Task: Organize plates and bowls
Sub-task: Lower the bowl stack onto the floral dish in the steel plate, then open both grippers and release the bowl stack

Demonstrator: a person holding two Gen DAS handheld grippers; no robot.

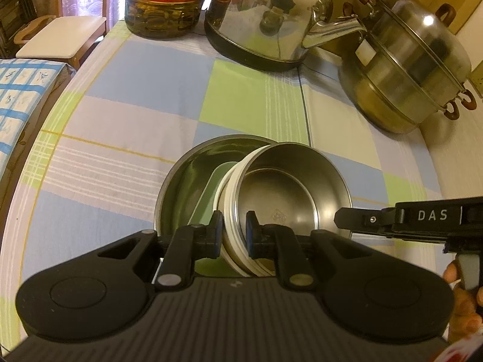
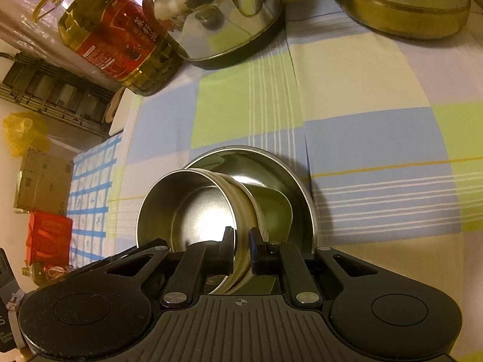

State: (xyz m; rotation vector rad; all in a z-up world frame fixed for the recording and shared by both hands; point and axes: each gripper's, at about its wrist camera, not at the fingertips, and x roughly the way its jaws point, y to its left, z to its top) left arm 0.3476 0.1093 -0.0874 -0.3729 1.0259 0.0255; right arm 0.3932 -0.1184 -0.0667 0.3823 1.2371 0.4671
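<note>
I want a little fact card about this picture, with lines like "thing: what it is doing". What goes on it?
small bowl: steel with a cream outside, tilted, held by both grippers
left gripper: shut on the small bowl's wall
right gripper: shut on the small bowl's wall, at another spot
big bowl: steel, under and behind the small bowl
green piece: lying inside the big bowl, what it is unclear
kettle: shiny, at the back
lidded pot: beside the kettle
oil bottle: at the back
tablecloth: checked blue, green, white

Warm yellowish indoor light, glare on the kettle (image 1: pixel 265 21), fisheye-bent edges, slightly soft.
</note>
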